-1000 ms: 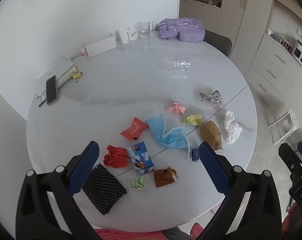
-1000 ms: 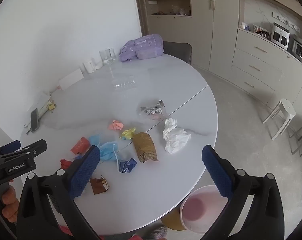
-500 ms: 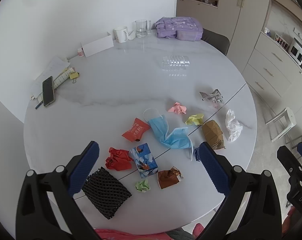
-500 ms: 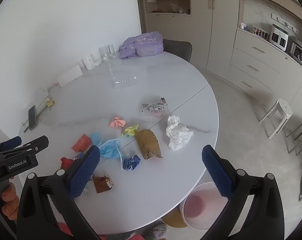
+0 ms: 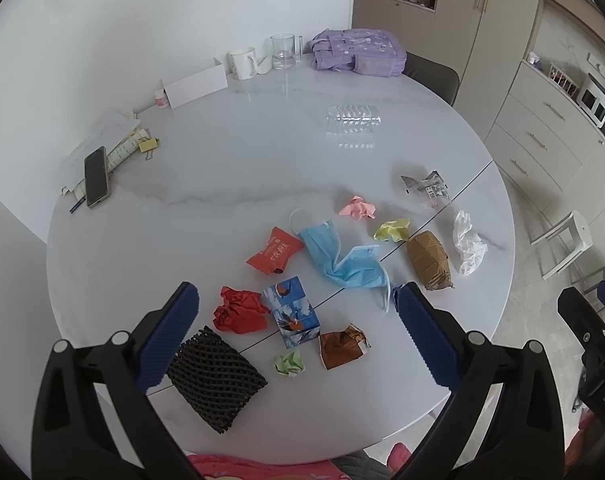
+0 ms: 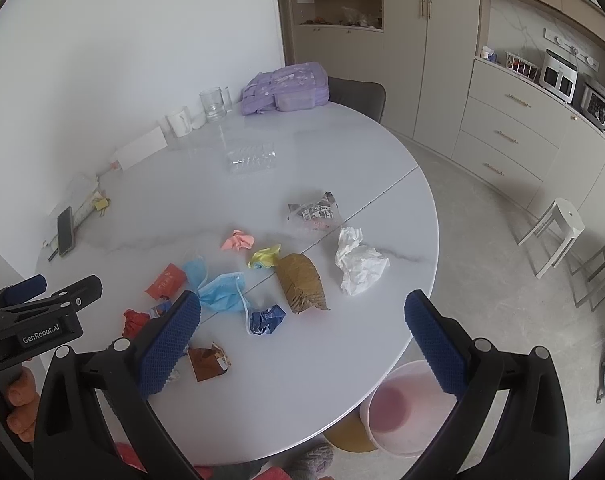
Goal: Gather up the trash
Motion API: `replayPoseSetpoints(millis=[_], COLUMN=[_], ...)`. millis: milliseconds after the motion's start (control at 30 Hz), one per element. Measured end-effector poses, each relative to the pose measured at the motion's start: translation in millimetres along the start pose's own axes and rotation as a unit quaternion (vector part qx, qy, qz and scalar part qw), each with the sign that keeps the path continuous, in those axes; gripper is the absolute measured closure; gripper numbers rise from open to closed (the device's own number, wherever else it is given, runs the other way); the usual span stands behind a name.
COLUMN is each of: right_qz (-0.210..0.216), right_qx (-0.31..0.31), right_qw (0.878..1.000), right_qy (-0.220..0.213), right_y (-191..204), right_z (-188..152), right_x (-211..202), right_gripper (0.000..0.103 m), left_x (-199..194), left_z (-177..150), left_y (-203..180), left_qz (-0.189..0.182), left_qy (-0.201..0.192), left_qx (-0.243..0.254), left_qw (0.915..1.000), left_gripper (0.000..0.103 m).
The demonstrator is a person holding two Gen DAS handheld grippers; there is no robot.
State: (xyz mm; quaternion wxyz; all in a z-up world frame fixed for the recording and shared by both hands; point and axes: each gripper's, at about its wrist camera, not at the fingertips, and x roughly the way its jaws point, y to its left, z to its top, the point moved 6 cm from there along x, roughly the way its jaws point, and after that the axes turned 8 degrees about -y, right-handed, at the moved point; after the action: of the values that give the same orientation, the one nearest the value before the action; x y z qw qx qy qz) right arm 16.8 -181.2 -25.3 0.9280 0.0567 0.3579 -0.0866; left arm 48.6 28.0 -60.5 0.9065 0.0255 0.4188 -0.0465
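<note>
**Both tongs wide, held above the trash-strewn table**

Left gripper [image 5: 296, 336]: jaws spread wide, nothing between them, hovering over the near edge of the round white table [image 5: 230, 168]. Its left finger hides a corner of the black foam net sleeve [image 5: 216, 376]; its right finger covers most of a blue crumpled wrapper [image 6: 266, 319], seen whole only from the right wrist cam. Right gripper [image 6: 302, 342]: also wide, empty, up over the table's near-right rim. Its left finger cuts off the red crumpled paper [image 5: 240, 310] and the blue printed carton [image 5: 294, 312]. A hand [image 6: 16, 404] on the left tool's handle shows at frame edge, only partly visible.

Trash sits in a loose cluster on the near half: brown foil wrapper [image 5: 342, 346], green paper wad [image 5: 289, 363], red-orange sachet [image 5: 273, 251], blue face mask [image 5: 338, 256], pink paper wad [image 5: 358, 208], yellow paper wad [image 5: 392, 230], brown taped parcel [image 5: 428, 260], white crumpled tissue [image 6: 358, 264], and a printed clear plastic bag [image 6: 314, 212] whose print is too small to read. Pieces mostly apart; red paper touches the carton.

Pink bin [image 6: 398, 404] stands on the floor below the table's near-right edge, partly hidden by the rim and the right finger. Contents unclear.

Far side: phone [image 5: 95, 176] on papers, white mug [image 5: 242, 63], glass mug [image 5: 284, 51], purple backpack [image 5: 358, 50], clear plastic tray [image 5: 352, 120]. Mid-table between far items and the trash is bare. White stool [image 6: 554, 232] on the floor to the right.
</note>
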Motion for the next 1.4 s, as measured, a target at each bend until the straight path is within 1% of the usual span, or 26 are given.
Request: replayPoseSetpoints(millis=[400,1400], right_qz=[-0.003,-0.005], right_qx=[0.001,0.005], right_qw=[1.000,1.000], right_qy=[0.000,0.005], right_y=[1.0,-3.5], right_z=[-6.1,-5.7], right_x=[-4.0,-3.9], right_gripper=[0.002,0.002], left_x=[-0.2,2.3], left_z=[-1.0,-5.0], left_y=[1.6,2.7], left_qz=[0.000,0.003], left_qy=[0.002,0.005], left_qx=[-0.002,-0.002], left_qw=[1.0000,1.0000], left_gripper=[0.008,0.008])
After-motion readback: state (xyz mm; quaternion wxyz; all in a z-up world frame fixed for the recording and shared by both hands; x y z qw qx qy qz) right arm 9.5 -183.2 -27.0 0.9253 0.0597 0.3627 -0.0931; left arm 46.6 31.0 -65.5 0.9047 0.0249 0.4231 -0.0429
